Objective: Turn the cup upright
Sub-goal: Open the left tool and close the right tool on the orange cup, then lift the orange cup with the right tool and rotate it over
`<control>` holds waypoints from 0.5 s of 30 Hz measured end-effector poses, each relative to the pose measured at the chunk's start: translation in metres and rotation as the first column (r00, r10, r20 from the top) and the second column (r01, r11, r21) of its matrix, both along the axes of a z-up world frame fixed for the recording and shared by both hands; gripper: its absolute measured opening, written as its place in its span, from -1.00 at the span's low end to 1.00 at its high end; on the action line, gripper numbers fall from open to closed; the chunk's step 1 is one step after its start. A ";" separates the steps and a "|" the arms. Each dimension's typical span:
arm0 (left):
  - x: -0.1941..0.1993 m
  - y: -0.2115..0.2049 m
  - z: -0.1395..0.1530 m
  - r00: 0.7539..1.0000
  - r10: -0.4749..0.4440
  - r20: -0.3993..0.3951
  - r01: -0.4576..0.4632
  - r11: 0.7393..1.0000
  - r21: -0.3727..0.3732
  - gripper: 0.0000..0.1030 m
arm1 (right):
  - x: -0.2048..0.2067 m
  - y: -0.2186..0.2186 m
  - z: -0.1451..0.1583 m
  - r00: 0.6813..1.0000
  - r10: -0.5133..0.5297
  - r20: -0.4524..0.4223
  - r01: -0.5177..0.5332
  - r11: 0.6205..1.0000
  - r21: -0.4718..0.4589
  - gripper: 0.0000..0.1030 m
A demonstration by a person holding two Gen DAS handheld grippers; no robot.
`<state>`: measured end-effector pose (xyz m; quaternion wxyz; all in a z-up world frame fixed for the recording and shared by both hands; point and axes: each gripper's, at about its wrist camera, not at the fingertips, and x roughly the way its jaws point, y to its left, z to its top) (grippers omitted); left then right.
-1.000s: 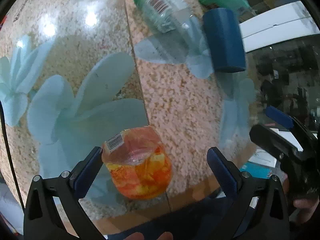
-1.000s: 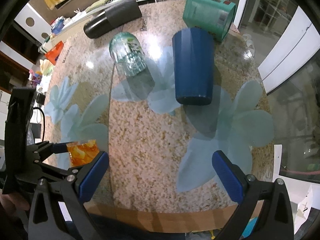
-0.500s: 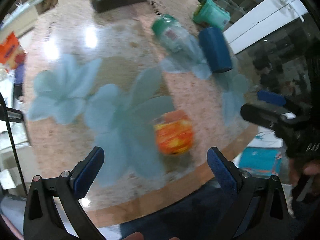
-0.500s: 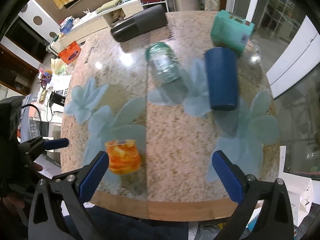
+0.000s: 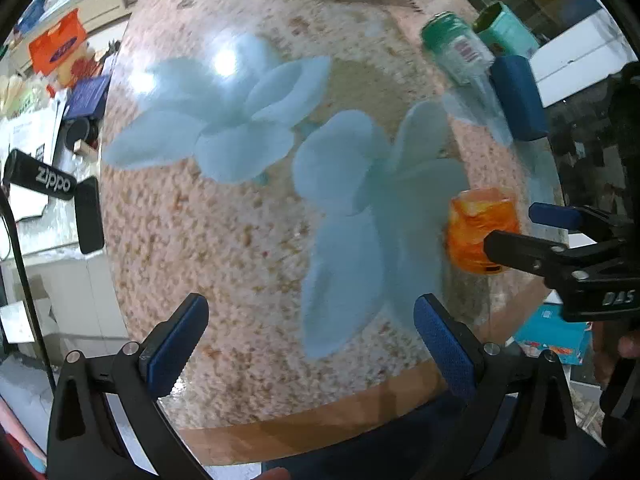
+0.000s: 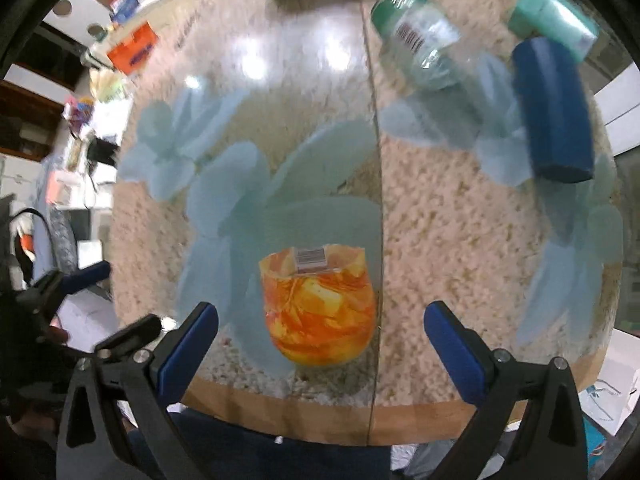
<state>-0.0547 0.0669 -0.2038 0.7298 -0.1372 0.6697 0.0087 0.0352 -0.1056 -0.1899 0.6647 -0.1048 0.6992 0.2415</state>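
1. Through the left wrist camera I am seeing my left gripper (image 5: 307,330) hanging over the granite table (image 5: 248,240) with its jaws spread wide and nothing between them.
2. In that same view the orange cup (image 5: 478,230) is standing well off to the right near the table's front edge, and my right gripper (image 5: 520,236) is reaching in from the right edge, one black finger crossing in front of the cup.
3. Farther back, a clear green bottle (image 5: 456,50), a teal cup (image 5: 506,30) and a dark blue cup (image 5: 518,98) are all lying on their sides.
4. Through the right wrist camera I am looking at the orange cup (image 6: 318,304) sitting upright, mouth up, just ahead of the open jaws of my right gripper (image 6: 320,338), which are gaping wide and touching nothing.
5. The left gripper (image 6: 76,280) is showing at the left edge, apart from the cup.
6. The dark blue cup (image 6: 554,108) is lying beside the bottle (image 6: 420,38).
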 end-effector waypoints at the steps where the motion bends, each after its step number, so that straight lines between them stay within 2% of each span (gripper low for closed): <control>1: -0.001 0.002 -0.002 1.000 0.003 -0.002 -0.003 1.000 0.000 1.00 | 0.000 0.003 -0.005 1.000 0.008 -0.003 -0.008 1.000 -0.016 1.00; 8: 0.003 0.009 -0.011 1.000 0.001 -0.008 -0.001 1.000 -0.004 1.00 | 0.007 0.016 -0.025 0.999 0.006 -0.034 -0.008 0.999 -0.048 1.00; 10: 0.005 0.011 -0.013 1.000 0.002 -0.011 -0.003 1.000 -0.009 1.00 | 0.009 0.018 -0.029 0.999 0.009 -0.038 -0.012 0.997 -0.072 0.85; 11: 0.006 0.012 -0.014 1.000 0.003 -0.011 -0.004 1.000 -0.011 1.00 | 0.010 0.019 -0.032 0.999 0.007 -0.049 -0.011 0.997 -0.075 0.67; 14: 0.009 0.015 -0.017 1.000 0.008 -0.011 -0.008 1.000 -0.018 1.00 | 0.011 0.021 -0.045 0.997 -0.012 -0.081 0.004 0.995 -0.097 0.45; 15: 0.009 0.015 -0.016 1.000 0.007 -0.010 -0.007 1.000 -0.019 1.00 | 0.012 0.020 -0.048 0.995 -0.017 -0.095 0.008 0.995 -0.095 0.27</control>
